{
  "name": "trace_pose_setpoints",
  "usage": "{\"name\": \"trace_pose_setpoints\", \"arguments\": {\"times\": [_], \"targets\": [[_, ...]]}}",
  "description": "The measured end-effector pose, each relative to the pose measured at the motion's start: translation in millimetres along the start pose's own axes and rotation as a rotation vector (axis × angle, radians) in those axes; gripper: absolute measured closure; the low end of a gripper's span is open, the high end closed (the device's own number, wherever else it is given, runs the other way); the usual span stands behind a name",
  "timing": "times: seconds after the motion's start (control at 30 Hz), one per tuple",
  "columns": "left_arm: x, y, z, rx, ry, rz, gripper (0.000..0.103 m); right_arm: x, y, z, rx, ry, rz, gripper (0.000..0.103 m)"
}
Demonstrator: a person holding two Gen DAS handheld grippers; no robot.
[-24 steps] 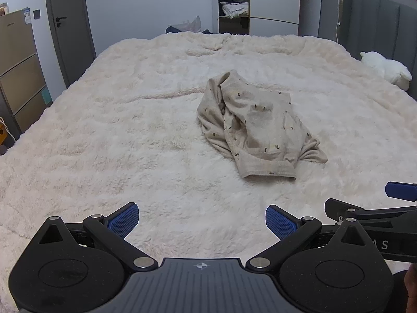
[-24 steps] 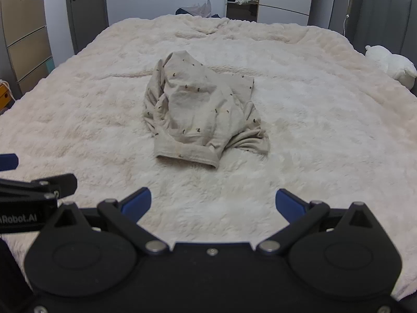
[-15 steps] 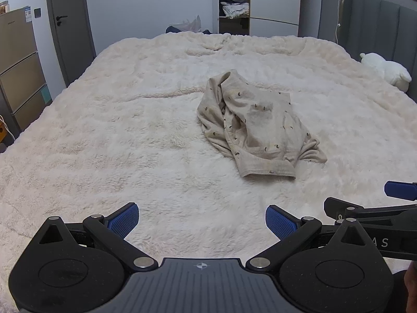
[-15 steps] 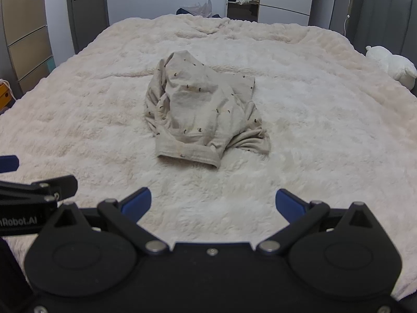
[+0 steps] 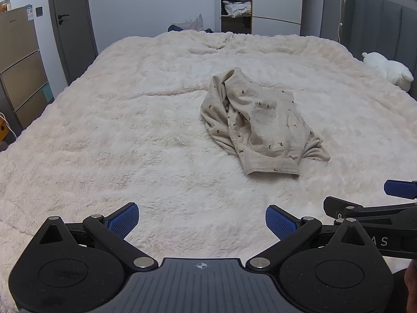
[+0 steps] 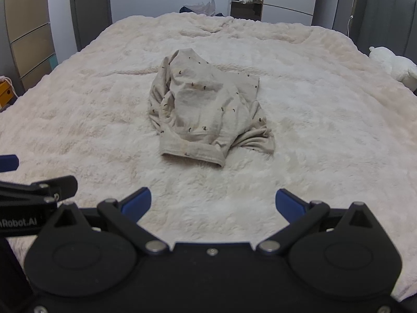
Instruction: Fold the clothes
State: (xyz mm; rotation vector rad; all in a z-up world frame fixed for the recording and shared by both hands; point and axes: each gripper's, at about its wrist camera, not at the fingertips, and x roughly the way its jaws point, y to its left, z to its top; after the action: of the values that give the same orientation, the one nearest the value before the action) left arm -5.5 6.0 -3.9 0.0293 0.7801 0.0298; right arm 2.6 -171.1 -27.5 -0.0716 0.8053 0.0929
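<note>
A crumpled beige garment [image 5: 258,120] with small dark marks lies in a heap in the middle of the fluffy cream bed [image 5: 130,135]. It also shows in the right wrist view [image 6: 208,109]. My left gripper [image 5: 202,220] is open and empty, held above the near part of the bed, short of the garment and to its left. My right gripper [image 6: 212,203] is open and empty, held short of the garment's near hem. Each gripper shows at the edge of the other's view.
A white plush toy [image 5: 388,69] lies at the bed's right edge by a grey headboard [image 5: 378,26]. A drawer cabinet [image 5: 20,65] and a door [image 5: 70,20] stand to the left. An open wardrobe [image 5: 235,2] with clothes stands behind the bed.
Both grippers have stayed open and nearly still; the views have shifted only very slightly. The garment has not moved.
</note>
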Motion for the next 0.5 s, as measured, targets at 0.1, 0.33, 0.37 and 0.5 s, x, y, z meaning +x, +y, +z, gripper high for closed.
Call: {"name": "trace_pose_setpoints", "arguments": {"times": [0.1,0.33,0.37,0.5], "targets": [[-0.4,-0.3,0.5,0.001,-0.001,0.001,0.0,-1.0,0.0,0.6,0.001,-0.001,-0.001,0.0],[8.5,-0.8,-6.8,0.009,-0.051,-0.038,0.0,4.7,-4.5,-4.2,0.008,-0.018,0.01,0.0],[12.6,-0.5,-10.7,0.016,-0.066,-0.051,0.0,8.6,-5.7,-6.3,0.009,-0.017,0.015,0.0],[35.5,5.9,-26.8,0.031,-0.118,-0.112,0.0,23.3,-10.6,-20.5,-0.003,-0.031,0.017,0.0]]}}
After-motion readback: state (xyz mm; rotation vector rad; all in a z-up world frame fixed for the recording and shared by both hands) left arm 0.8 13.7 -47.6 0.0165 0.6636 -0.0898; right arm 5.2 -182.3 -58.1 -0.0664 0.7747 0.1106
